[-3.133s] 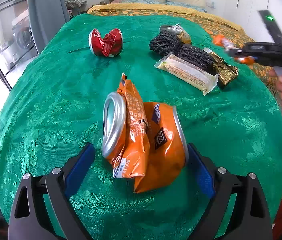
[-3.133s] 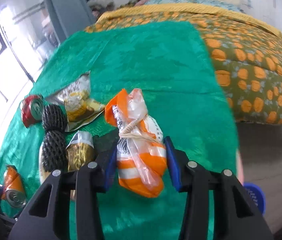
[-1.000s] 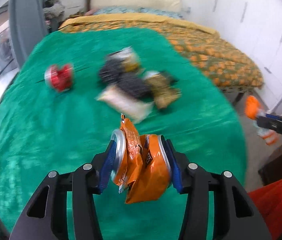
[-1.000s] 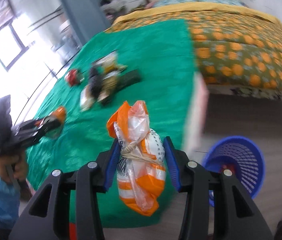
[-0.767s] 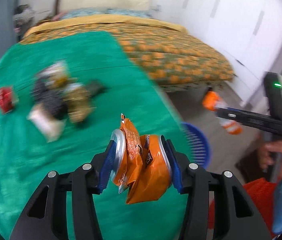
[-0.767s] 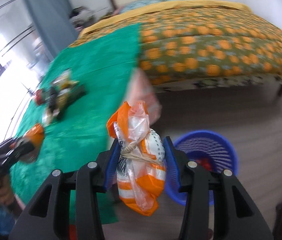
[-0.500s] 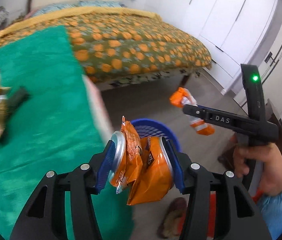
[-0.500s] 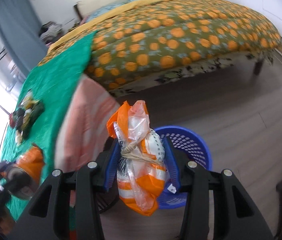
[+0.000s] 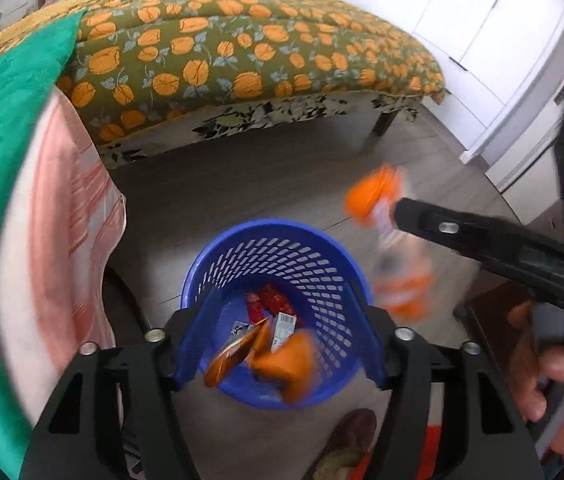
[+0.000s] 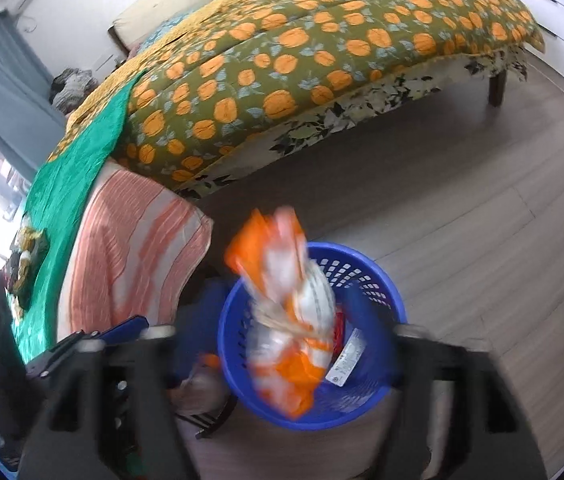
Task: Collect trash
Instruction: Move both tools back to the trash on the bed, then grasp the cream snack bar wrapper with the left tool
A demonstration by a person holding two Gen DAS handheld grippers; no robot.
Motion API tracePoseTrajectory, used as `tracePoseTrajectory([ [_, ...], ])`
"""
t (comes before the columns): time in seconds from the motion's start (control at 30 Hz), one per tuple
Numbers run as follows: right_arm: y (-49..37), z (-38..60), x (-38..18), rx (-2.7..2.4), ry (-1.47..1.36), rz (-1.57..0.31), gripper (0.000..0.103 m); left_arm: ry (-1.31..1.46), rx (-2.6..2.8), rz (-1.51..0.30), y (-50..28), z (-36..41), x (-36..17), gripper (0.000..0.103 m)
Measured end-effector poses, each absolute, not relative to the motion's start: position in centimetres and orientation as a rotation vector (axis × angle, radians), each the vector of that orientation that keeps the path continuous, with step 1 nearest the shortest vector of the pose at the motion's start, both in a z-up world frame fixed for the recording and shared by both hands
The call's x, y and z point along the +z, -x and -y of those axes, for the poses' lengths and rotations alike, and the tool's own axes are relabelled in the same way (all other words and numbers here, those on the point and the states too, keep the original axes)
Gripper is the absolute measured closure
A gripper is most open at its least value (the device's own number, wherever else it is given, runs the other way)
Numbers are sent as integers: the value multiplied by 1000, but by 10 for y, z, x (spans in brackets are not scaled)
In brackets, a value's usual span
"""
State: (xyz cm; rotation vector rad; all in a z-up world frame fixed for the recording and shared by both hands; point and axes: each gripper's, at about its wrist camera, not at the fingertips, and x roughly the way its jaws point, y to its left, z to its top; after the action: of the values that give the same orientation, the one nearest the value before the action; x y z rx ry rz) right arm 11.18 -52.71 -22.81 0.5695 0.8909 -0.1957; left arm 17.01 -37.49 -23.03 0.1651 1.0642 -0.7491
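Note:
A blue mesh basket (image 9: 282, 248) stands on the floor beside the table. My left gripper (image 9: 278, 344) is open right above it. The crushed orange can and wrapper (image 9: 278, 356) are blurred, dropping inside the basket among other trash. In the right wrist view my right gripper (image 10: 286, 340) has its jaws spread wide over the basket (image 10: 378, 280). The orange-and-white plastic bag (image 10: 290, 320) is blurred between them, loose and falling toward the basket. The same bag (image 9: 394, 248) shows to the right in the left wrist view, next to the right gripper's black body.
A green cloth (image 10: 78, 160) covers the table at left, with leftover wrappers (image 10: 22, 256) on it and a pink striped cloth (image 10: 134, 248) hanging off its edge. A bed with an orange-patterned cover (image 9: 242, 48) stands behind. A shoe (image 9: 346, 436) is near the basket.
Both grippers swung from the table to above the blue basket and opened. The orange can has left the left gripper and the bag has left the right one.

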Motion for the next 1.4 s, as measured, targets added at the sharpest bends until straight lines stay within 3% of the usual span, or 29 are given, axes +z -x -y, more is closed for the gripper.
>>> tracePoseTrajectory([
  [0.4,-114,503,-187,-211,-456,-810,23,-87,-799,-954,-143,325,-169,22],
  [0.57,-114,472,-165,-220,-334,-746,23,-43,-793,-888,-113,257,-137,15],
  [0.77,-120,402,-157,-139,-173,-725,22,-50,-605,-894,-103,144,-148,14],
  [1.07,-137,238,-168,226,-38,-772,22,21,-295,-883,-167,20,-147,14],
  [1.4,-159,164,-187,317,85,-807,22,14,-193,-889,-252,32,-156,14],
])
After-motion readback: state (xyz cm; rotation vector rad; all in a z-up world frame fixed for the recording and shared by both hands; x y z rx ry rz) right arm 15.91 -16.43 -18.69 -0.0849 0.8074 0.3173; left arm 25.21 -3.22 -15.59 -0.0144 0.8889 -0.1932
